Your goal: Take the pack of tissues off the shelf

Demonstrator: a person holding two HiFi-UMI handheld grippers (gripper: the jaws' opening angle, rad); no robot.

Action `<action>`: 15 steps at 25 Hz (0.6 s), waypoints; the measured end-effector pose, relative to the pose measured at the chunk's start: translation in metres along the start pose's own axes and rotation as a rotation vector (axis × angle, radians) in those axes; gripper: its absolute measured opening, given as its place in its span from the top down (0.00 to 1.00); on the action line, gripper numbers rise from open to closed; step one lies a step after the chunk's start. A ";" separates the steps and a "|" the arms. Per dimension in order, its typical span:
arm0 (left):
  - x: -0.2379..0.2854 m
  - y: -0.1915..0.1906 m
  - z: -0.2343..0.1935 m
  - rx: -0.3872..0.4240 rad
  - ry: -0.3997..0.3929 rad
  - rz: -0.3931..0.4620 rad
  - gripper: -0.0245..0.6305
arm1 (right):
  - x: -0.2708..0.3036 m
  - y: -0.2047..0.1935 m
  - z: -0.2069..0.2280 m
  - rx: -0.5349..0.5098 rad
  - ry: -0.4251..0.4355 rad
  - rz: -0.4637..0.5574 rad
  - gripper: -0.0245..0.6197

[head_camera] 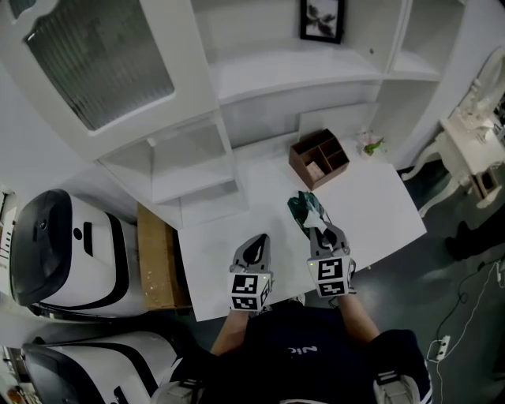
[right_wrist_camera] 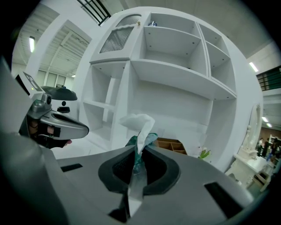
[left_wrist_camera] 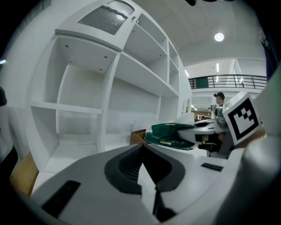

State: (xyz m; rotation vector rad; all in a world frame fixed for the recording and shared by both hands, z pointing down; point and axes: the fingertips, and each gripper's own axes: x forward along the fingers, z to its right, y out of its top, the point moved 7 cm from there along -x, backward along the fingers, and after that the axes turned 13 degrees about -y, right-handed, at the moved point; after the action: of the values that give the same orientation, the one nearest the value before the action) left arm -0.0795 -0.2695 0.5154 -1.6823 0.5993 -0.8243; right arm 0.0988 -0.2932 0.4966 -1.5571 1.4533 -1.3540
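Note:
The pack of tissues [head_camera: 308,210] is dark green with a white tissue [right_wrist_camera: 138,122] sticking out of its top. It is off the shelf and over the white table [head_camera: 379,207]. My right gripper [head_camera: 320,230] is shut on the near end of the pack [right_wrist_camera: 141,141]. From the left gripper view the pack [left_wrist_camera: 170,134] lies flat in the right gripper [left_wrist_camera: 205,132]. My left gripper [head_camera: 254,252] stands to the left of it, apart from the pack, its jaws shut with nothing between them [left_wrist_camera: 142,148].
A white shelf unit [head_camera: 260,79] rises behind the table, with a framed picture [head_camera: 322,20] on an upper shelf. A brown compartment box [head_camera: 319,157] and a small green plant [head_camera: 372,145] sit at the table's far end. A cardboard box [head_camera: 158,260] and white-and-black machines [head_camera: 63,252] stand at the left.

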 end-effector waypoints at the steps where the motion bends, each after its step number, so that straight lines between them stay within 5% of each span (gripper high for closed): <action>1: 0.001 -0.001 0.000 0.000 -0.001 -0.001 0.96 | 0.000 0.000 0.001 0.005 -0.003 0.000 0.94; 15: 0.012 -0.007 0.008 -0.005 -0.018 -0.023 0.96 | 0.000 -0.003 0.008 -0.009 0.002 0.014 0.94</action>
State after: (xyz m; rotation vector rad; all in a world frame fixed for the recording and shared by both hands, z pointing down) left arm -0.0660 -0.2718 0.5240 -1.7025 0.5704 -0.8236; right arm 0.1074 -0.2942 0.4972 -1.5487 1.4706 -1.3435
